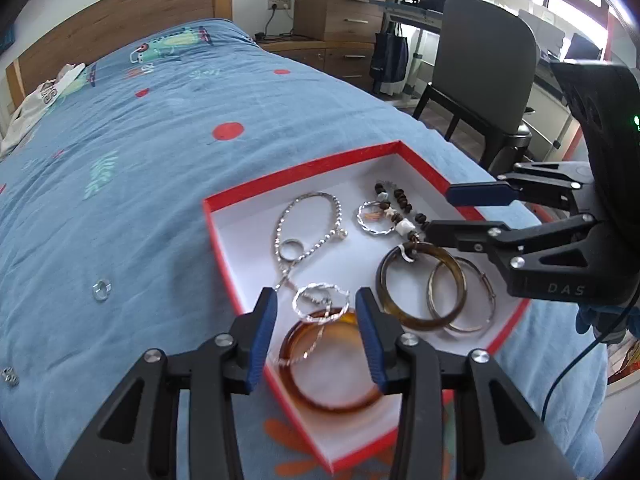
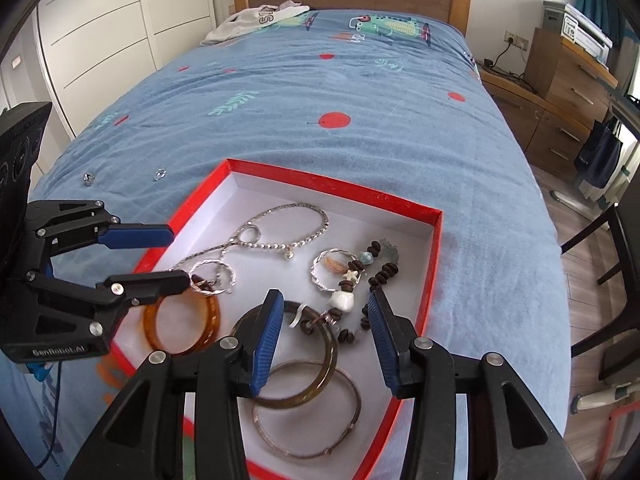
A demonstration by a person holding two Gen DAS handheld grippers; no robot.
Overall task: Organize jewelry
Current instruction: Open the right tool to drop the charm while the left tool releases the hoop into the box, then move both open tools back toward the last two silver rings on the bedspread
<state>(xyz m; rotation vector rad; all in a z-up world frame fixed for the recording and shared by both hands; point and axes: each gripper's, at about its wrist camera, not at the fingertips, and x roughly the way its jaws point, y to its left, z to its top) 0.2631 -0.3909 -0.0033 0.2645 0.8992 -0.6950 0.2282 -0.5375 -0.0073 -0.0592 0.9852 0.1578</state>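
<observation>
Left wrist view: amber bangle (image 1: 332,364) blurred, partly hidden behind the parted fingers of the left gripper (image 1: 316,336), nothing gripped. Jewelry lies inside the red-rimmed box (image 1: 224,240) on the blue bedspread (image 1: 160,140).

Right wrist view: right gripper (image 2: 322,342) spread wide, empty, above the dark bangle (image 2: 320,376); beaded bracelet (image 2: 380,276) alongside.

Red box (image 2: 434,240), white inside, open, flat on the blue bedspread. In it: silver chain (image 2: 280,236) looped; amber bangle (image 2: 182,324); dark bangle (image 2: 320,376) overlapping thin metal bangle (image 2: 352,412); brown bead strand (image 2: 384,272); two twisted silver hoops (image 1: 374,218). Two small pieces (image 2: 160,175) loose on bedspread.
</observation>
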